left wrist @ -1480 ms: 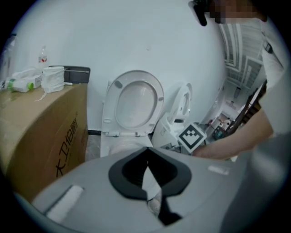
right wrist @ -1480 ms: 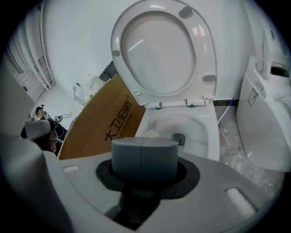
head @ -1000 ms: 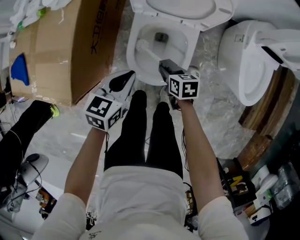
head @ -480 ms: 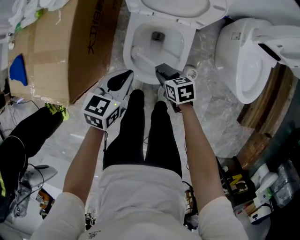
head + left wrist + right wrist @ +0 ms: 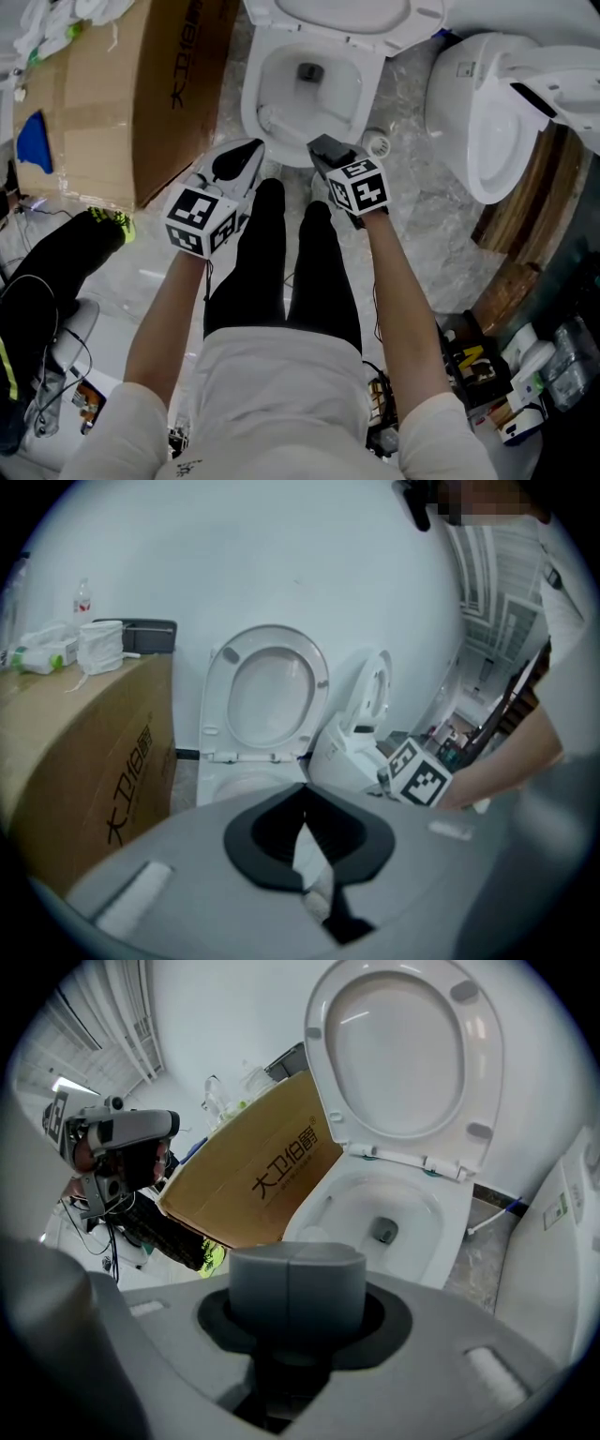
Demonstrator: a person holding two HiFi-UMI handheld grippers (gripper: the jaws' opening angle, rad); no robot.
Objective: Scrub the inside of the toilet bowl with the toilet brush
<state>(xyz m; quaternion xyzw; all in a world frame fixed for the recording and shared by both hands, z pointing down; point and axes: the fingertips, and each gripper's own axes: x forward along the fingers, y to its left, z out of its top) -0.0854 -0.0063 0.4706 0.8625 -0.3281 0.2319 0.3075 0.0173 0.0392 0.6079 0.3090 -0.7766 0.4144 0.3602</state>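
- Since the earlier frame, the right gripper (image 5: 320, 146) has shifted slightly left, and the toilet brush (image 5: 271, 118) head has swept down to the near-left wall of the toilet bowl (image 5: 249, 94).
- We find the right jaws clamped on the brush handle, just above the bowl's front rim, with the brush head inside the bowl.
- We find the left gripper (image 5: 302, 836) idle beside the cardboard box (image 5: 141, 94), its jaws drawn together on nothing.
- Risk: side load from scrubbing could twist the smooth handle in the jaws, in our judgement.
- Risk: a fast stroke near the rim could flick water out of the bowl or knock the jaws against the porcelain.
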